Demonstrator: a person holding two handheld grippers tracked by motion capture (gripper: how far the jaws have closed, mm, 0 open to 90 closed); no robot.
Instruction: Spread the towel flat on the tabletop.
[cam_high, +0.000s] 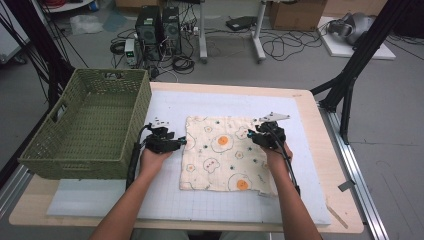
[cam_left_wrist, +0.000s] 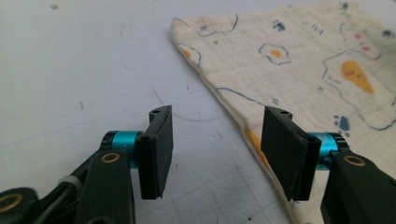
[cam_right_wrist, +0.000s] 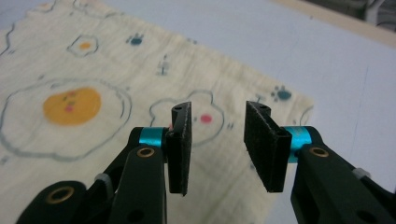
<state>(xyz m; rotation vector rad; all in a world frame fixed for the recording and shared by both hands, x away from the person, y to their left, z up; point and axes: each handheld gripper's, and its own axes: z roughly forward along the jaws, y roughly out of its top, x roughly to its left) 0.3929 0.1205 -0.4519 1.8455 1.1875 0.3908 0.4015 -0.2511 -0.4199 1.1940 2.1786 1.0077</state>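
Presently, both tools stand with jaws parted and nothing clamped. The left gripper (cam_high: 183, 141) sits at the left edge of the cloth (cam_high: 225, 152); in the left gripper view its jaws are well apart, one pad (cam_left_wrist: 282, 149) over the hem, the other over bare mat, neither pressing. The right gripper (cam_high: 251, 133) hovers over the cloth's far right corner; its jaws are narrower but plainly gapped, with nothing between them. Count: one egg-print cloth, lying flat at the middle of the white mat (cam_high: 165, 200); one green woven basket (cam_high: 85, 125) at the table's left; two grippers, one per hand.
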